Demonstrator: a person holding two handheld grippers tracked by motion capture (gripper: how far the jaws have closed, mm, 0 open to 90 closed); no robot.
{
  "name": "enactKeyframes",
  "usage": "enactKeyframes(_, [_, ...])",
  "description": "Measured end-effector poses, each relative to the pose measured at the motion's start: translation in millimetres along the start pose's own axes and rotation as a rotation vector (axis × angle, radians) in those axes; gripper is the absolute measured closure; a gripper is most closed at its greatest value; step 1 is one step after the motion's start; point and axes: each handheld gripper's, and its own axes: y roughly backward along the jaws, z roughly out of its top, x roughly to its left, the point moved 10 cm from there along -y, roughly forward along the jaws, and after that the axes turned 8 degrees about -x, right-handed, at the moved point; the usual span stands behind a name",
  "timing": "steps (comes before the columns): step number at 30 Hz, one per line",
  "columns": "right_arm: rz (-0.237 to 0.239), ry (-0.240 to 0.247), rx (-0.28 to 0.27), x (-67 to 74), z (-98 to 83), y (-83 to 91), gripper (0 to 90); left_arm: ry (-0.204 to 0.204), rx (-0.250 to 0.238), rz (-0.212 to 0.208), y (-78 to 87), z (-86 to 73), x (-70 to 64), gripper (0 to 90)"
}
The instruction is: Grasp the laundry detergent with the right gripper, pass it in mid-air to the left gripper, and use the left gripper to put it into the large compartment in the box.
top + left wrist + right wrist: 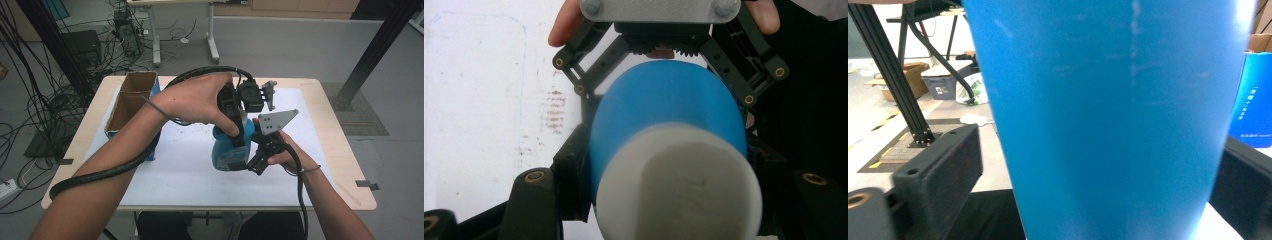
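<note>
Now I have the blue bottle (229, 145) upright over the white mat (190, 175), pinched near its white cap (679, 185) by my left gripper (235, 132).

My right gripper (257, 159) sits at the bottle's lower body, jaws spread wide with the blue wall between them; from its own view the pads (938, 175) look clear of it. The bottle's long axis runs vertical, crosswise to those fingers, so the left hand carries it.

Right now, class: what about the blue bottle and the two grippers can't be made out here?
- High view: the blue bottle is half covered by both hands.
- Left gripper view: its white cap hides the lower body.
- Right gripper view: bottle cut off top and bottom; the right jaw's pad contact is at the picture's edge.
</note>
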Motion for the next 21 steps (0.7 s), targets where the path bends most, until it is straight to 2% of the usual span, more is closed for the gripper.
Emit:
enactKeyframes(11, [-0.006,0.023,0.005,0.3,3.1,2.0,1.2,0.007,0.011,0.0,-0.3,-1.8,1.1,37.9])
enactKeyframes(17, [-0.015,0.02,0.041,-0.7,2.5,4.6,1.3,0.01,0.012,0.001,0.9,-3.5,2.4,37.9])
enactKeyframes(21, [-0.023,-0.003,0.08,-1.6,0.6,9.8,1.5,0.02,0.013,0.004,1.5,-6.2,4.2,37.9])
